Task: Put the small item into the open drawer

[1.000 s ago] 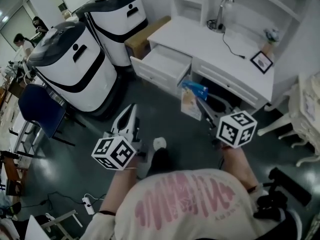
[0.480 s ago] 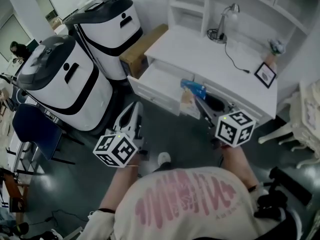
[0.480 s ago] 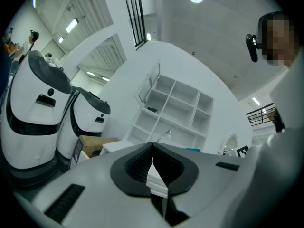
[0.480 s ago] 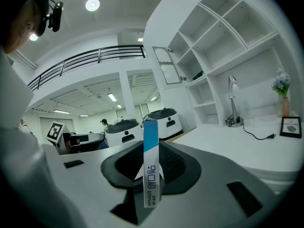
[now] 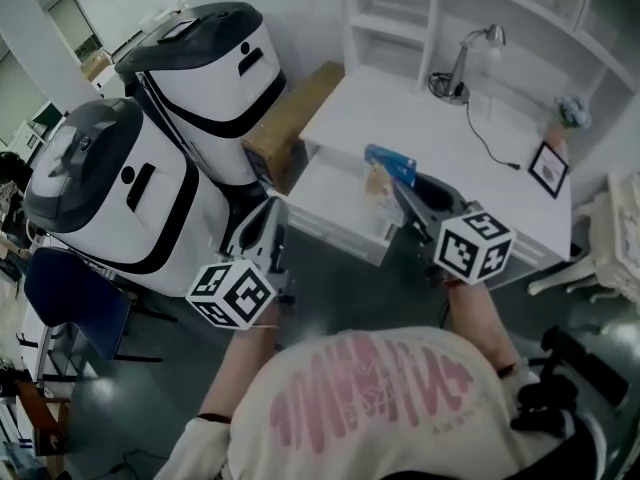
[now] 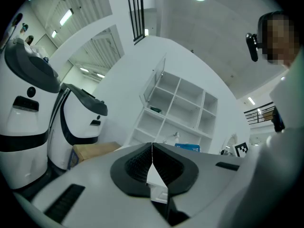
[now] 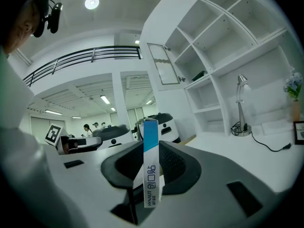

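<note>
the right gripper (image 5: 408, 190) grips the small blue-and-white box (image 7: 150, 167) upright, near the right end of the open drawer (image 5: 338, 230) at the desk's (image 5: 400, 118) front edge, probably for dropping in; the left gripper (image 6: 152, 151) is clenched, empty.

**Desk ahead, machines to the left**

Against the far wall, desk (image 5: 450, 133), with shelves (image 5: 400, 13) above it. On the desk top: lamp (image 5: 468, 63) at the rear, picture frame (image 5: 548, 168) near the right end, small plant (image 5: 571, 109) behind the frame. Under the left part of the top, open drawer (image 5: 335, 193), pulled out toward the viewer. Just left of the desk, cardboard box (image 5: 290, 118). Further left, far machine (image 5: 215, 68), and before it near machine (image 5: 120, 193). Chair (image 5: 70, 303) at the lower left, beside the near machine. Before the drawer, left gripper (image 5: 272, 213) and right gripper (image 5: 402, 184) side by side. Between the right one's jaws, small box (image 5: 390, 164), over the drawer's right end in the head view.
</note>
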### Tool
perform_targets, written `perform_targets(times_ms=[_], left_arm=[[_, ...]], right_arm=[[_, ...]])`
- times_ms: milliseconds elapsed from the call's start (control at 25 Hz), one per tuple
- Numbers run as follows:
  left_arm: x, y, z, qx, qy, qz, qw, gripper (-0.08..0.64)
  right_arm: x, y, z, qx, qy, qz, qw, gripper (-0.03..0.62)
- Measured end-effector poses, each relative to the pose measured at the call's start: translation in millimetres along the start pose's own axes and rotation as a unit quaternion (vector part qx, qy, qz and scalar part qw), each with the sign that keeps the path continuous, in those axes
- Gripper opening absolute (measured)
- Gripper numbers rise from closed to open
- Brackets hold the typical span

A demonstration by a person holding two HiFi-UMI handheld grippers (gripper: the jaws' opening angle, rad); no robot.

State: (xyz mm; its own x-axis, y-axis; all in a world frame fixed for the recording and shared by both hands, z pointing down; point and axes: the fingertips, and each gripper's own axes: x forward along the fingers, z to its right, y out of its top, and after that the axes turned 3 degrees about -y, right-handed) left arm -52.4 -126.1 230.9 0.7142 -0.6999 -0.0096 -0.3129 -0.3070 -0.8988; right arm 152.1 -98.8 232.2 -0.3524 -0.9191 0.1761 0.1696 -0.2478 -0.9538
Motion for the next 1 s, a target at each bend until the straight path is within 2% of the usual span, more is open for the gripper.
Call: perform_targets(times_ms=[160, 360, 760, 1000], left_arm=[[13, -1, -33, -0.01, 0.009, -0.018, 0.9997, 0.032], [18, -14, -69, -0.043, 0.029, -0.038, 0.9979, 0.029], [23, -62, -117, -0.069, 0.055, -0.051, 0.9948, 0.029], [35, -100, -141, -0.069, 0.08, -0.083, 0.991, 0.029]], right_arm=[[30, -3, 6, 0.003, -0.009, -0.01, 1.0, 0.109], [56, -20, 13, 0.012, -0.023, -0.033, 0.999, 0.109], [103, -73, 40, 0.029, -0.032, -0.092, 0.995, 0.109], [140, -103, 63, 0.039, -0.019, -0.13, 0.991, 0.109]])
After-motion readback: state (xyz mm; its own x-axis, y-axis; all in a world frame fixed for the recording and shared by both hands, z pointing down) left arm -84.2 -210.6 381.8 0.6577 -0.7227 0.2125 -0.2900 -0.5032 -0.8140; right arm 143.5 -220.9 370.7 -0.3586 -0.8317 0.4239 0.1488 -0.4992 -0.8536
